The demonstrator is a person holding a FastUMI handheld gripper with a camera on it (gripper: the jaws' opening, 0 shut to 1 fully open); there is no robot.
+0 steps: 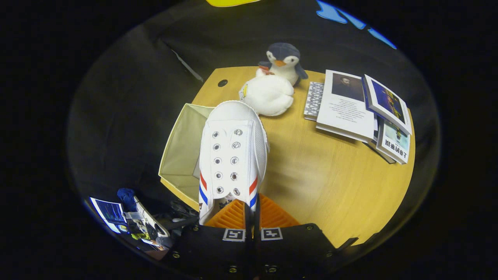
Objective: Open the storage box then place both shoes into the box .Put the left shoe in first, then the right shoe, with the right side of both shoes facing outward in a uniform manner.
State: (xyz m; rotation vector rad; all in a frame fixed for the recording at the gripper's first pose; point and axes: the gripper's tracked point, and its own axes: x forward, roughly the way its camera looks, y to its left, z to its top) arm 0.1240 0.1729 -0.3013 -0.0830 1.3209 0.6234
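You see a white canvas shoe (pixel 232 155) with red and blue side stripes, a cream fabric storage box (pixel 179 151), and a tan wooden table (pixel 330 186).

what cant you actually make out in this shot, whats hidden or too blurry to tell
- Storage box, gripper view: the held white shoe covers its right side, so whether another shoe lies inside cannot be told.
- Shoe heel: hidden where the gripper is shut on it.
- Books beyond the shoe: cover text too small.
- White plush: only its back shows, in front of the penguin toy.
- Items below the table edge: cluttered and distorted.
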